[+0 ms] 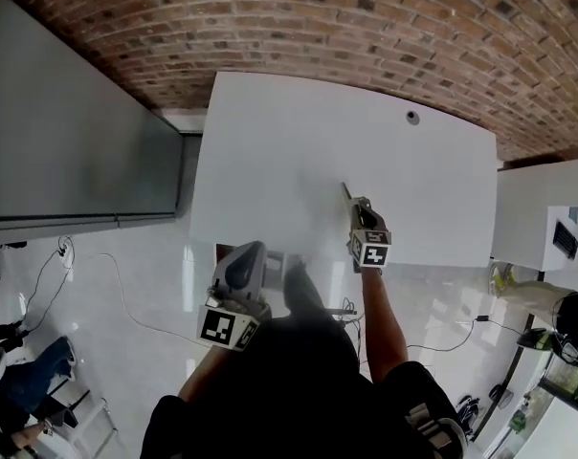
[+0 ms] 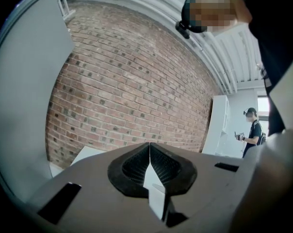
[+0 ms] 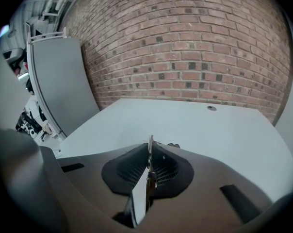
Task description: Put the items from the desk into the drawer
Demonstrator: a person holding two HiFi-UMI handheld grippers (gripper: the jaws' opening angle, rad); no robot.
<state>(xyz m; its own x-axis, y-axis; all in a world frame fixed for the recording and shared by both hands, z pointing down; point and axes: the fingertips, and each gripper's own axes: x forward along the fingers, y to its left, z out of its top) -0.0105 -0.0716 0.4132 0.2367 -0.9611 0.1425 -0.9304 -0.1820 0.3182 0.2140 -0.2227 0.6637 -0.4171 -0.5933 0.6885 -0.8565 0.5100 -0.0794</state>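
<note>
The right gripper (image 1: 358,216) has its jaws pressed together on a thin flat strip (image 3: 150,141), gripped edge-on so that its far end sticks out past the tips toward the upper left of the head view. What the strip is cannot be made out; it could be a ruler or a similar slim piece. The left gripper (image 2: 149,148) has its jaws closed tip to tip with nothing between them, and sits at the lower left of the head view, just at the near edge of the desk (image 1: 299,132). Beyond the two grippers the white desk top looks bare except for a small round cable hole (image 1: 412,118) at the upper right, so the clearing seems close to finished, and the strip is probably the last item. It is lifted off the surface, over the middle of the desk, not yet put away. A grey boxy shape (image 1: 277,259) just right of the left gripper, under the desk's near edge, may be the drawer, though the view is too blurred to be sure. Carrying the strip there and letting it go is what appears to remain.
</note>
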